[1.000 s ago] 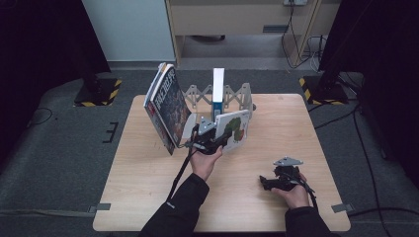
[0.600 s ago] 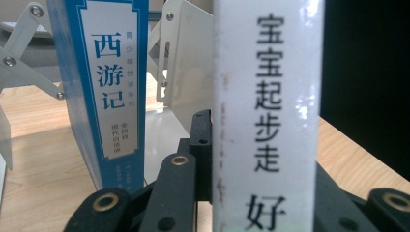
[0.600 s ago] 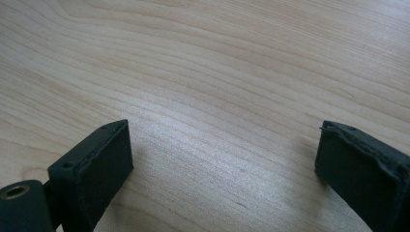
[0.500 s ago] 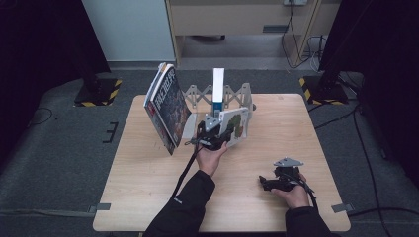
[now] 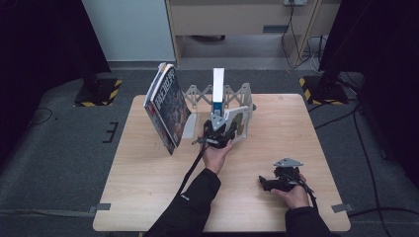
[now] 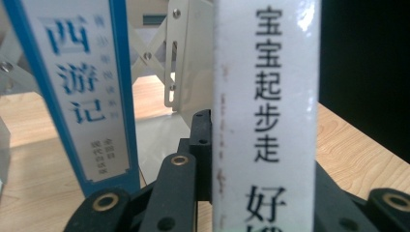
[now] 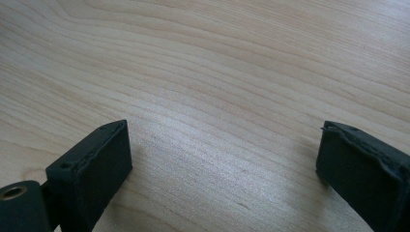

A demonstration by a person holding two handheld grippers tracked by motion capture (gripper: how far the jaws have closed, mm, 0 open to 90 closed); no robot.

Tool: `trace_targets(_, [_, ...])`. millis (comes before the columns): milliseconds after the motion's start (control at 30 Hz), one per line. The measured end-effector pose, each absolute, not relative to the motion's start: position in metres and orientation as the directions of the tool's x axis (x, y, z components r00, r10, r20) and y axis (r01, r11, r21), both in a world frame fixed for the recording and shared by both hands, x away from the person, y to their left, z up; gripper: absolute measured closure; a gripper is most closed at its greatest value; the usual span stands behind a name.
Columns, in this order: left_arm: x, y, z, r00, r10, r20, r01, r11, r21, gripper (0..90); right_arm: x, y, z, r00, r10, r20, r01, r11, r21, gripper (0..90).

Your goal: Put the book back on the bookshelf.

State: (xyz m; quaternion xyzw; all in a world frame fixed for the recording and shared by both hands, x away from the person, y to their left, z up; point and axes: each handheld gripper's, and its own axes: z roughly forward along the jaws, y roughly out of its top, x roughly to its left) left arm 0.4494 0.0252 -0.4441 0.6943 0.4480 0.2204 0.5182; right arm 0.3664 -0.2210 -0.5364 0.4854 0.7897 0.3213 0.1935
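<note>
1. The left tongs clamp a white-spined book; spine upright, long axis vertical.
2. It stands at the rack, seemingly beside the blue-spined book.
3. The right tongs gape empty over the surface.

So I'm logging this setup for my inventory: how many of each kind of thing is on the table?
Books: 3: magazine-style book leaning at the left, blue-spined book upright, white-spined book held by the left gripper.
Racks: 1: expanding book rack.
Grippers: 2, with the right gripper open.
Total: 6
</note>
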Motion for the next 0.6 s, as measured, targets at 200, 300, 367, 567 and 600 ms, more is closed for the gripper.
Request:
trace_targets(200, [0.453, 0.021, -0.453, 0.485, 0.863, -0.139, 0.397, -0.076, 0.915, 74.5, 0.366, -0.221, -0.537, -0.457, 0.890, 0.005, 0.640, 0.324, 0.697, 5.4])
trace_targets(300, [0.455, 0.020, -0.457, 0.479, 0.866, -0.145, 0.400, -0.069, 0.914, 74.4, 0.366, -0.221, -0.537, -0.457, 0.890, 0.005, 0.640, 0.324, 0.697, 5.4])
trace_targets(367, [0.456, 0.020, -0.458, 0.471, 0.872, -0.131, 0.392, -0.074, 0.917, 74.4, 0.366, -0.221, -0.537, -0.458, 0.889, 0.005, 0.639, 0.325, 0.697, 5.3])
trace_targets(567, [0.460, 0.020, -0.464, 0.453, 0.881, -0.133, 0.394, -0.064, 0.917, 74.3, 0.366, -0.221, -0.537, -0.459, 0.888, 0.005, 0.638, 0.325, 0.698, 5.1])
trace_targets(600, [0.460, 0.021, -0.465, 0.454, 0.881, -0.132, 0.394, -0.065, 0.917, 74.3, 0.366, -0.221, -0.537, -0.459, 0.888, 0.005, 0.638, 0.326, 0.698, 5.1])
